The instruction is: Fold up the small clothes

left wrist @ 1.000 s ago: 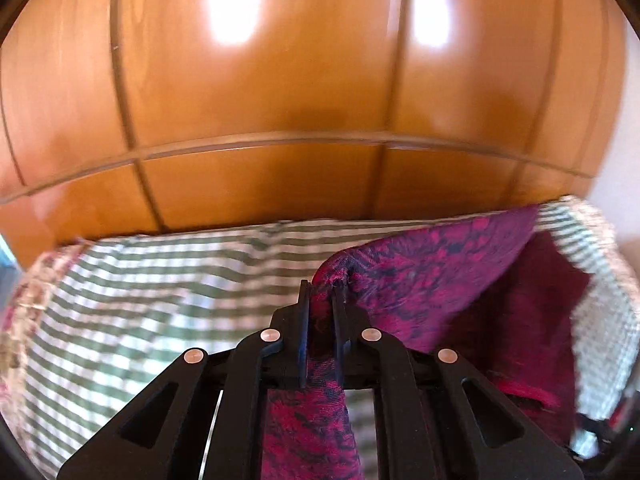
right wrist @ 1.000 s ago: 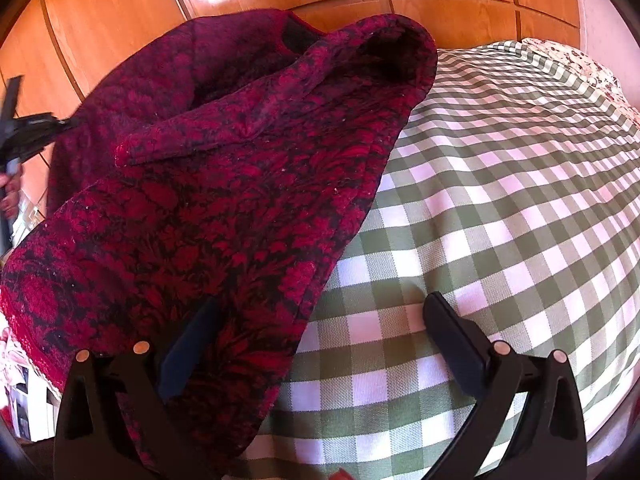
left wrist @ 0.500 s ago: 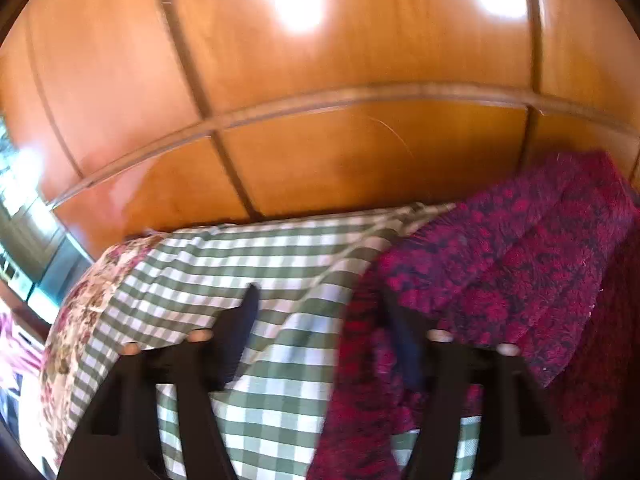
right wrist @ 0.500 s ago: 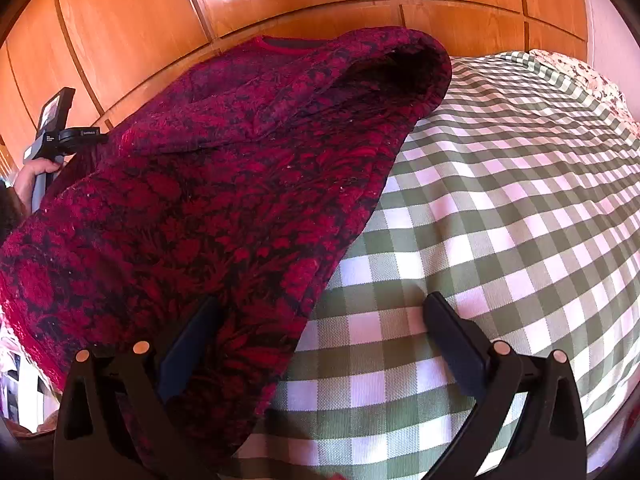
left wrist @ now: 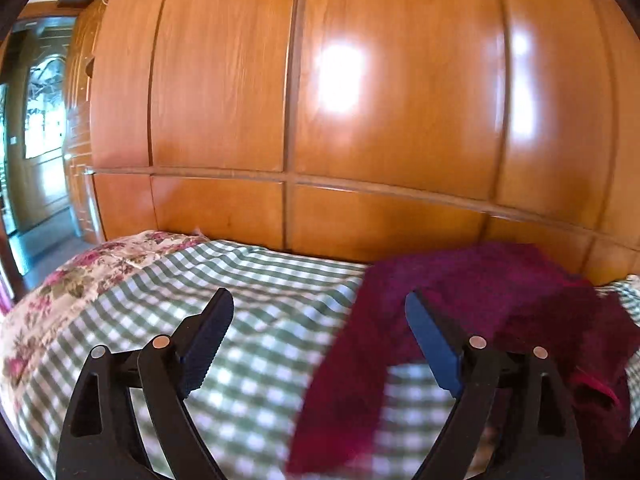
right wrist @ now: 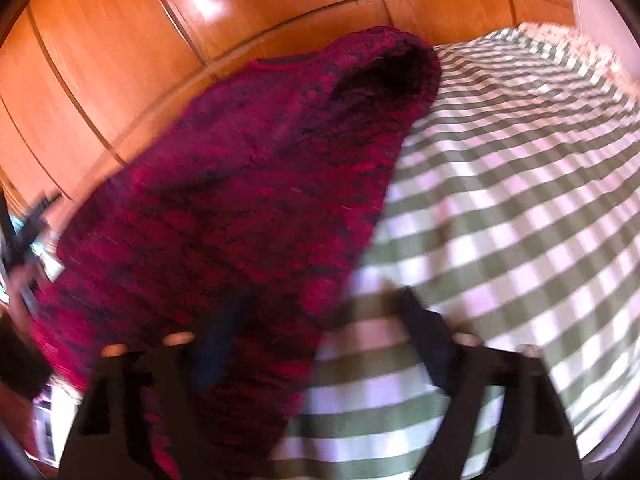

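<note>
A dark red patterned knit garment (left wrist: 472, 300) lies on the green-and-white checked bedspread (left wrist: 256, 300), at the right in the left wrist view. My left gripper (left wrist: 320, 312) is open and empty, its right finger over the garment's edge. In the right wrist view the garment (right wrist: 248, 200) fills the left half, with a dark opening at its far end. My right gripper (right wrist: 320, 316) is open, its left finger above the garment and its right finger over the checked cloth (right wrist: 500, 200). This view is blurred by motion.
Glossy wooden wardrobe panels (left wrist: 360, 100) rise right behind the bed. A floral quilt (left wrist: 80, 276) covers the bed's left end, also at the far right in the right wrist view (right wrist: 568, 40). A doorway (left wrist: 36, 140) opens at the far left.
My left gripper was shut on the garment's edge, then opened, let it go and swung left. The garment dropped flatter on the bed. My right gripper's jaws have narrowed somewhat.
</note>
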Demonstrator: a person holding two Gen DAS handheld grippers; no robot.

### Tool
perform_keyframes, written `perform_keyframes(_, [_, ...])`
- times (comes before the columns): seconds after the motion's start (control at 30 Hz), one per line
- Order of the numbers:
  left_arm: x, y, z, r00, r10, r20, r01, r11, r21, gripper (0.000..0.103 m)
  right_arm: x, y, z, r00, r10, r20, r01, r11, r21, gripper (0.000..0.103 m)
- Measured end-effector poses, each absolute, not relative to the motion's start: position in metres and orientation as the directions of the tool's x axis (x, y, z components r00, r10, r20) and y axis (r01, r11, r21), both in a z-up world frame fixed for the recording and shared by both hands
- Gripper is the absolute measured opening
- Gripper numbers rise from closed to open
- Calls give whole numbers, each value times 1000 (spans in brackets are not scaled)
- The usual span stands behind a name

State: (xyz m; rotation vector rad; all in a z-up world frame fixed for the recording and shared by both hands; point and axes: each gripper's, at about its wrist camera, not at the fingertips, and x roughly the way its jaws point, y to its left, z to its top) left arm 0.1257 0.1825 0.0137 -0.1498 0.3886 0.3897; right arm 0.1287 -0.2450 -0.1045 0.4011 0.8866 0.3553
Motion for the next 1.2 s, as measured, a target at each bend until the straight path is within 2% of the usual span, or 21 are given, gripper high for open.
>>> perform_keyframes(0.1, [103,159,0,889,189,-418,-276,948,-158,89,141,-235,-109,526,513,-679,-119,834,538,55])
perform_keyframes(0.13, [98,152,-5,889,153,-432,-251,951,-180,92,143,-232,-109,524,521,-673,-123,829,546,50])
perform_keyframes(0.17, [96,141,-15,879,87,-469,-208,955,-213,93,145,-232,-108,524,522,-673,-126,829,545,23])
perform_keyframes(0.2, [95,134,-22,871,54,-489,-189,954,-231,93,148,-233,-107,521,526,-672,-126,826,549,19])
perform_keyframes(0.27, [91,118,-38,854,7,-520,-175,945,-275,93,148,-246,-97,553,530,-643,-123,815,566,16])
perform_keyframes(0.47, [86,103,-68,810,-121,-573,-130,916,-378,93,144,-317,-56,708,381,-594,-41,863,504,14])
perform_keyframes(0.67, [94,86,-79,770,-194,-608,-61,926,-373,93,154,-379,-76,736,124,-665,170,917,360,14])
perform_keyframes(0.7, [98,83,-81,755,-221,-618,-43,923,-382,93,154,-379,-76,736,124,-665,170,917,360,16])
perform_keyframes(0.73, [100,79,-82,744,-238,-624,-31,921,-388,93,161,-387,-91,697,104,-709,205,919,337,18])
perform_keyframes(0.77, [102,75,-84,738,-252,-626,-21,919,-394,93,166,-391,-103,661,116,-741,220,914,340,28])
perform_keyframes(0.83, [107,63,-87,726,-289,-624,12,913,-408,93,161,-394,-109,678,103,-728,243,903,354,45])
perform_keyframes(0.87, [110,56,-88,720,-312,-620,33,908,-418,93,160,-392,-105,686,89,-722,250,903,348,63])
perform_keyframes(0.9, [113,52,-88,719,-327,-613,45,902,-428,93,153,-386,-99,700,54,-713,260,910,324,68])
perform_keyframes(1.03, [137,33,-98,676,-441,-590,109,852,-512,93,138,-361,-64,763,37,-645,168,953,253,68])
perform_keyframes(1.1, [148,23,-102,649,-504,-570,132,813,-568,93,132,-347,-44,811,51,-583,104,968,230,84])
perform_keyframes(1.2, [165,11,-110,639,-565,-522,152,758,-634,93,119,-319,-26,849,146,-508,-46,978,205,95])
